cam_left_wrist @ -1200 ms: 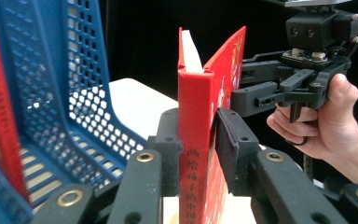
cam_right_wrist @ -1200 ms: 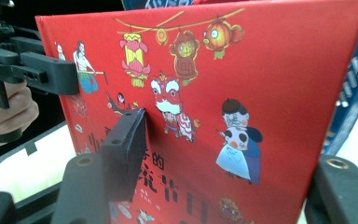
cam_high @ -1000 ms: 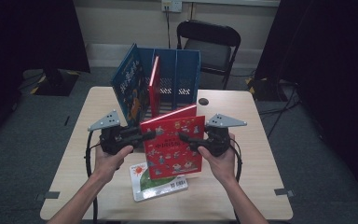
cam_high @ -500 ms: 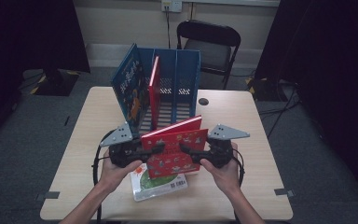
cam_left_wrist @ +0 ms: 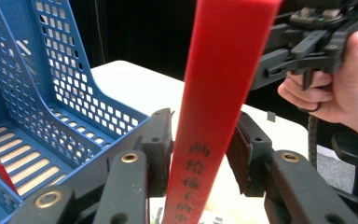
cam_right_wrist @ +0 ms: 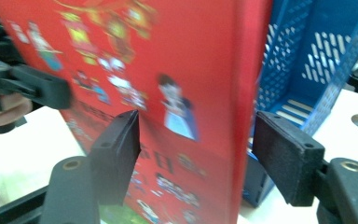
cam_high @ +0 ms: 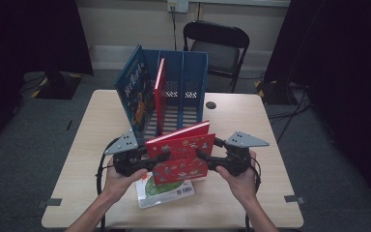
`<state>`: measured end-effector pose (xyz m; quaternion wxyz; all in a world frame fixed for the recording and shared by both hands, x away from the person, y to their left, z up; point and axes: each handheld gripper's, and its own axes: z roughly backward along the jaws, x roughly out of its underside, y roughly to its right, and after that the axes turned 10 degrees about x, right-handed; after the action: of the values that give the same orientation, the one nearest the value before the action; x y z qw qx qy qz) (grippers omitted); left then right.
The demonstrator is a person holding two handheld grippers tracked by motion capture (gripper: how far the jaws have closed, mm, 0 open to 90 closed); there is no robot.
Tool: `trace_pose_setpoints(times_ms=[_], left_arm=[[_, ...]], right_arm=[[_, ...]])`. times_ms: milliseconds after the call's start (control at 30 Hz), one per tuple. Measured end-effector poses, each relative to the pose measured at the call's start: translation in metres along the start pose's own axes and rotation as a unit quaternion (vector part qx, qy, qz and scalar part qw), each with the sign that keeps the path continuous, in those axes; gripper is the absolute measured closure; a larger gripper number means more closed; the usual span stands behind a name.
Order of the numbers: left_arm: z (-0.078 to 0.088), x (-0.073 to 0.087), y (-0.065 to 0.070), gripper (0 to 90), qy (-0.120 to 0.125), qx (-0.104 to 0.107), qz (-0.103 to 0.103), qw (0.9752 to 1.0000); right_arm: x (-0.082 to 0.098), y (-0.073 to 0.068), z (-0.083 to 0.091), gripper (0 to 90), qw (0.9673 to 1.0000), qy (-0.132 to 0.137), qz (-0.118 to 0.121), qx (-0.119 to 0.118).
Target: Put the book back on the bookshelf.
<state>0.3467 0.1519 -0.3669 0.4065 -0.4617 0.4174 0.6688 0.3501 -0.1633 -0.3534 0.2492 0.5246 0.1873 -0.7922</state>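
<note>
Red book held upright between two tongs, at 6 o'clock from the blue rack.

The left gripper (cam_high: 162, 157) has a gap at each pad around the red book (cam_high: 179, 155), so it stands open. The right gripper (cam_high: 202, 155) has just been widening, pads clear of the cover. The high view adds a second book (cam_high: 166, 191) flat beneath.

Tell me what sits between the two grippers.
The red book stands upright between the left gripper and right gripper in the high view. Each gripper's own view shows one edge of it between that gripper's jaws.
</note>
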Motion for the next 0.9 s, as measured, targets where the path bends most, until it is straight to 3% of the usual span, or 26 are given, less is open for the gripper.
trace_pose_setpoints(times_ms=[100,367,567,633,900], left_arm=[[0.000,0.000,0.000,67.5,-0.001,0.004,-0.001,1.0000],[0.001,0.000,0.004,75.5,-0.011,0.007,-0.007,0.9999],[0.001,0.000,0.005,76.5,-0.012,0.011,-0.004,0.9999],[0.001,0.000,0.005,76.4,-0.009,0.012,-0.004,0.9999],[0.007,0.001,0.005,76.1,-0.007,0.007,-0.002,0.9999]], right_arm=[[0.005,0.004,-0.006,27.8,0.9999,-0.008,-0.005,0.011],[0.007,0.007,-0.021,24.0,0.9999,-0.011,-0.005,-0.010],[0.008,-0.001,-0.032,20.6,0.9989,-0.020,0.010,-0.042],[0.007,-0.005,-0.033,20.1,0.9990,-0.023,0.022,-0.032],[0.004,-0.012,-0.037,19.0,0.9986,-0.029,0.027,-0.035]])
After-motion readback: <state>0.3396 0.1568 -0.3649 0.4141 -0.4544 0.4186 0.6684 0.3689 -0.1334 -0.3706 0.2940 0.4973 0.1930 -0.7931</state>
